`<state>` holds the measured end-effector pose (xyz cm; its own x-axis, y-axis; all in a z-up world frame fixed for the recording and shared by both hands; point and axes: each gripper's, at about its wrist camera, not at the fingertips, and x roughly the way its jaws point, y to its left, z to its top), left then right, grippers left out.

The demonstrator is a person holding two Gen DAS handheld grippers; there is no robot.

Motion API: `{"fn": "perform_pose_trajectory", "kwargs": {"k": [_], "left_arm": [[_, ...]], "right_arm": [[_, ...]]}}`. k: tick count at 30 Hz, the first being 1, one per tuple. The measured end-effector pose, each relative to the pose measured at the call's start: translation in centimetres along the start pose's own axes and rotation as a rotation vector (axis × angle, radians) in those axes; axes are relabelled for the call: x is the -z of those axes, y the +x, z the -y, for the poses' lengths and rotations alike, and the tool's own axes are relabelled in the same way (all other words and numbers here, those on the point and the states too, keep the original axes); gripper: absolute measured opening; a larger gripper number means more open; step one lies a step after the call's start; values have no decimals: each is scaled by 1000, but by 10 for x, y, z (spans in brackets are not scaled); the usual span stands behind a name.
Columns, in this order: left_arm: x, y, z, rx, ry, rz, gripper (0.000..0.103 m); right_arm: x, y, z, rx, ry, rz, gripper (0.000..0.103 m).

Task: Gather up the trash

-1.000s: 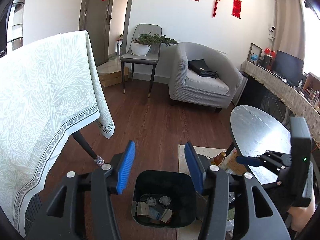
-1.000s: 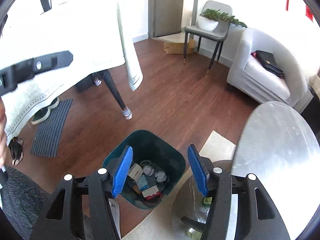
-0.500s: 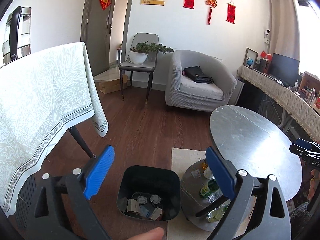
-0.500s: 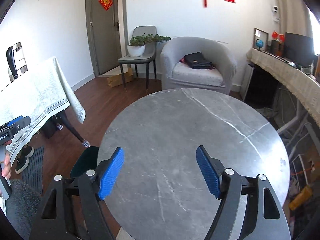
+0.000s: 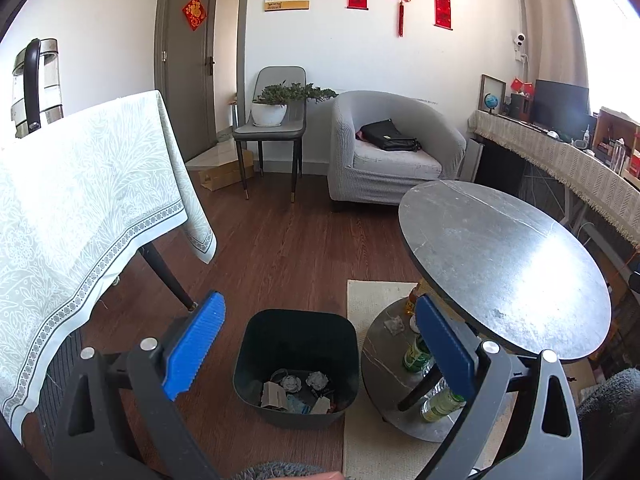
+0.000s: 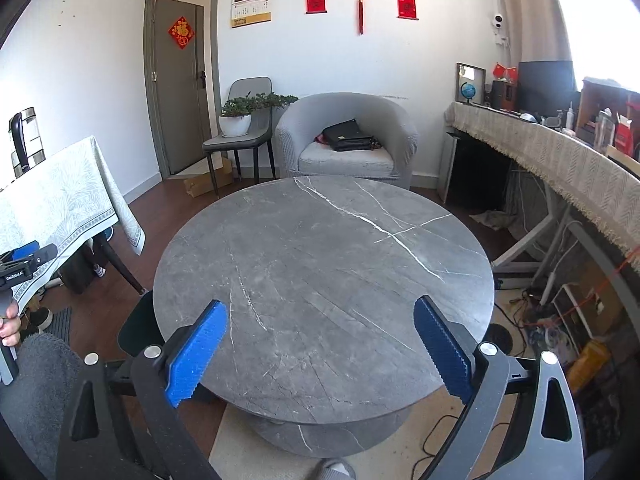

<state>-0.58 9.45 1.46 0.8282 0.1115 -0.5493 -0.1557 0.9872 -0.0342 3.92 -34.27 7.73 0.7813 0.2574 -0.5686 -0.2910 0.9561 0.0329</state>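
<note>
The dark bin [image 5: 295,364] stands upright on the floor, mouth up, crumpled trash [image 5: 298,392] inside, beside the round worktop [image 5: 500,264]. Left gripper [image 5: 320,354] and right gripper [image 6: 320,354] jaws are opening, empty.

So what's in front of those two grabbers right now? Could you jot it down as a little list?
left gripper: jaws opening, nothing between them
right gripper: jaws opening, nothing between them
bin: on the floor beside the round table, paper scraps and wrappers inside
round table: grey marble top, nothing on it
lower shelf: bottles standing under the tabletop
armchair: black bag on the seat
</note>
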Motion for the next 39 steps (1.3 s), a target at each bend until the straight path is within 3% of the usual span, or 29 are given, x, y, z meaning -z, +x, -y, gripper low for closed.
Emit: {"fn": "perform_pose_trajectory", "kwargs": {"k": [4,12,22,39], "left_arm": [[7,0,5,-25,11,-1,98],[14,7,9,-22,39,-37,98],[16,16,13,-56,64,-75,98],[18,12,12,-43,52,-65,98]], "right_arm": [[8,2,6,4,11,-5,97],[9,0,-7,-106,-29,5,98],[11,6,-28,-108,-117,-35,98],[10,6,-22,-119,-90,-36,98]]}}
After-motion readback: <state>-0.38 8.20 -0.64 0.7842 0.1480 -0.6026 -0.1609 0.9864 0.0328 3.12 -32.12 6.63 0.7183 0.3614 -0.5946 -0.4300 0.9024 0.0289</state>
